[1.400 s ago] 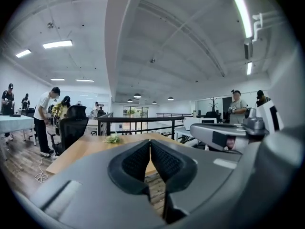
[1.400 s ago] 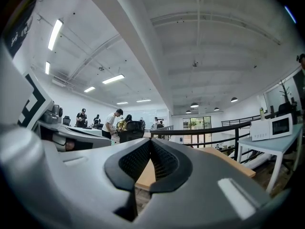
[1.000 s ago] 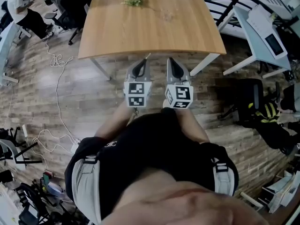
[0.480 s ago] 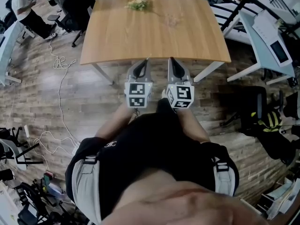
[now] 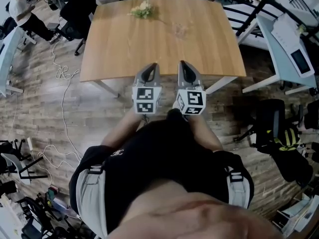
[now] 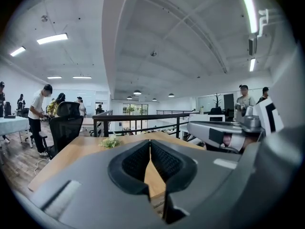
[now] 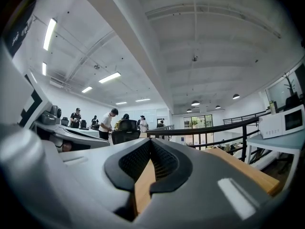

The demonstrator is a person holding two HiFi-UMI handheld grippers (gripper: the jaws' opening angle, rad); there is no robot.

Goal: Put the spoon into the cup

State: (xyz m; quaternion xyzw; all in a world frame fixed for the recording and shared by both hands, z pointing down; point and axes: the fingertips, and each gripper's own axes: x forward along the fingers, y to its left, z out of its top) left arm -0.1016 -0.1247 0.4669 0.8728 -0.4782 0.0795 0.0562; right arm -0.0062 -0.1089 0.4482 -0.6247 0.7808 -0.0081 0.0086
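Left gripper, right gripper, jaws together, empty

Wooden table, flower sprig near its far edge

A wide run of wooden table lies open ahead of the left gripper and right gripper, which are side by side at its near edge. Two things break the surface: a sprig of flowers near the far left corner, and a small clear item right of centre, too faint to identify. A black railing closes off the far side, and an office chair crowds the far left corner.
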